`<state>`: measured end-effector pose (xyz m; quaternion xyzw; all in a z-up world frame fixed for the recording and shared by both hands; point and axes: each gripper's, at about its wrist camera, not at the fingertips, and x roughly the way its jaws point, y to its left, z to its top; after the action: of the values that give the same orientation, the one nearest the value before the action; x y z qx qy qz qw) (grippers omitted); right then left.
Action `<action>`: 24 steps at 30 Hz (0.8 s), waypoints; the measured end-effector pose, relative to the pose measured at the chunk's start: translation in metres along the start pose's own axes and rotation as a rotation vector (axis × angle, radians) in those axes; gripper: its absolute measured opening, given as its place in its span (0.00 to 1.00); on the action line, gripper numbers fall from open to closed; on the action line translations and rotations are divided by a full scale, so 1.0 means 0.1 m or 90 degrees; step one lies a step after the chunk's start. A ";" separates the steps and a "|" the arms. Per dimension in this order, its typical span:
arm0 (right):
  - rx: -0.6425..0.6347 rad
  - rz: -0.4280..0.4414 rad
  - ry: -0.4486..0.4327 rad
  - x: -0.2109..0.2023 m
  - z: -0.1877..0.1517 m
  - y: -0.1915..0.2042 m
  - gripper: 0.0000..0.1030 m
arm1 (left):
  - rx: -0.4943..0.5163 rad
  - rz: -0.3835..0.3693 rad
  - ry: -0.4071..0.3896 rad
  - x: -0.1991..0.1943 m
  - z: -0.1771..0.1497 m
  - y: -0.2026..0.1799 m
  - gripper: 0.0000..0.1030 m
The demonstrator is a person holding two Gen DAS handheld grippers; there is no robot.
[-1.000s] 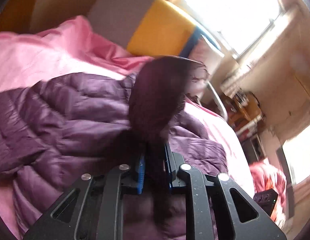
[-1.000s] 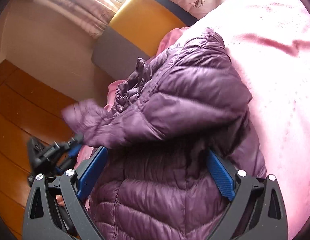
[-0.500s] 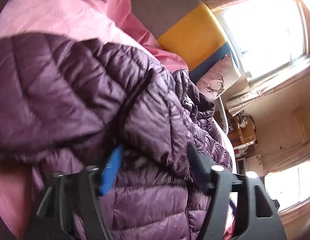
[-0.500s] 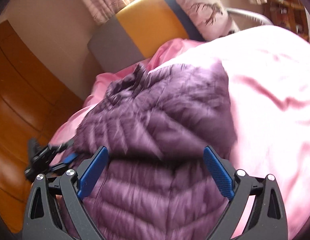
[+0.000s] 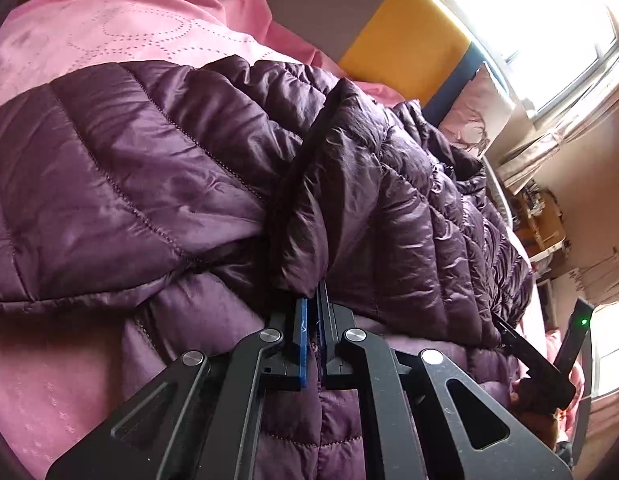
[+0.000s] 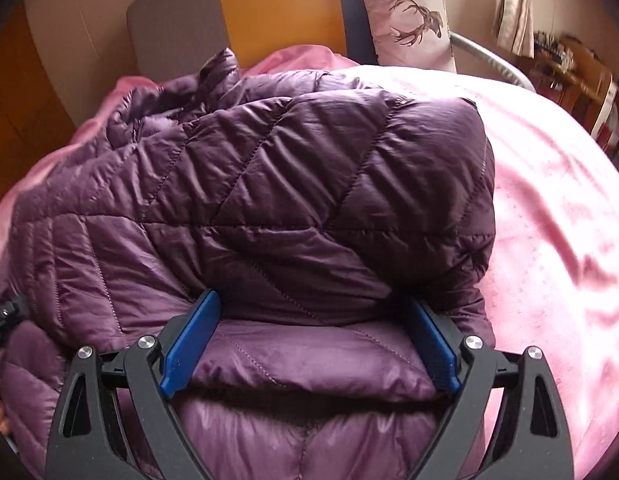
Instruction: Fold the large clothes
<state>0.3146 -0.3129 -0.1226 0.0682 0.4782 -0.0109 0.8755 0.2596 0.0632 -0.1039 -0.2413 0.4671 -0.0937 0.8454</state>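
The purple quilted jacket (image 6: 293,184) lies on the pink bed cover (image 6: 557,216), sleeve (image 5: 341,184) folded across its body. The left gripper (image 5: 312,320) has just closed its jaws; only a little shiny, slippery fabric sits between them. The right gripper (image 6: 309,344) stands wide open over the puffy hem, holding nothing.

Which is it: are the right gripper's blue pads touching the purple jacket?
Cannot tell. In the right wrist view the pads stand wide over the purple jacket; no plain contact or gap.
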 end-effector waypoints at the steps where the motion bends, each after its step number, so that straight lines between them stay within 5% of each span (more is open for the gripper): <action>1: 0.001 0.003 0.000 0.00 0.00 -0.01 0.89 | -0.003 0.000 0.003 0.02 0.02 -0.01 0.04; 3: 0.004 0.010 -0.002 0.01 0.03 0.00 0.91 | -0.010 -0.004 0.000 -0.03 0.04 -0.03 0.05; 6: -0.003 0.003 -0.014 -0.11 0.04 0.04 0.93 | -0.016 0.003 -0.019 -0.19 0.03 -0.07 0.18; 11: -0.008 0.035 -0.058 -0.50 -0.08 0.26 0.96 | -0.044 0.037 -0.086 -0.66 -0.08 0.15 0.62; 19: -0.103 0.095 -0.041 -0.70 -0.58 0.86 0.97 | -0.217 0.072 -0.133 -1.27 -0.32 1.14 0.64; 24: -0.161 0.053 -0.034 -0.57 -0.82 1.13 0.98 | -0.356 0.075 -0.182 -1.69 -0.49 1.92 0.64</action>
<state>0.2248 -0.1930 -0.1058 -0.0230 0.4494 0.0841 0.8891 0.1138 0.2789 -0.0954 -0.4478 0.3647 0.1220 0.8072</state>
